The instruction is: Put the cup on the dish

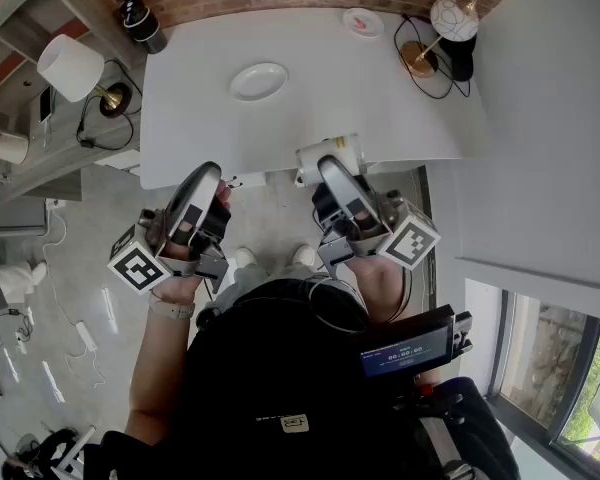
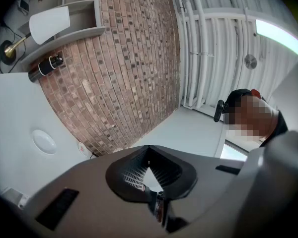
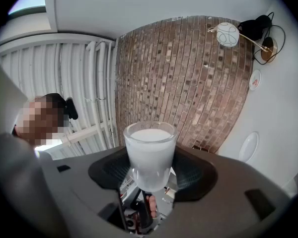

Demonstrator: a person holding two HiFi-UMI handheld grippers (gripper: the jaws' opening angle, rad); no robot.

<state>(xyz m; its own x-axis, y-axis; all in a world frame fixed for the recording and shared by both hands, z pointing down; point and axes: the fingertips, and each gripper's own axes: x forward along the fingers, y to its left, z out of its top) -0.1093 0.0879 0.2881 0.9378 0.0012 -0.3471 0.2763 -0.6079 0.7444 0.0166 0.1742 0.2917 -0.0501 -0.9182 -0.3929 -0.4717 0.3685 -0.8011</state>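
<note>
Right gripper [image 3: 150,171] fingers clamped on the frosted cup [image 3: 150,148], left gripper [image 2: 148,165] fingers together, so I'd carry it level over the dish [image 1: 258,80].

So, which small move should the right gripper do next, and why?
Probably carry the cup forward and a little left toward the dish: the right gripper already grips it at the table's near edge, and the dish lies bare farther in.

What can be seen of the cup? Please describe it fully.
The cup is a frosted, whitish translucent tumbler, glass by its look, with a clear rim and no visible handle. It narrows toward its base and sits clamped between the right gripper's jaws, near the table's front edge, apart from the dish.
</note>
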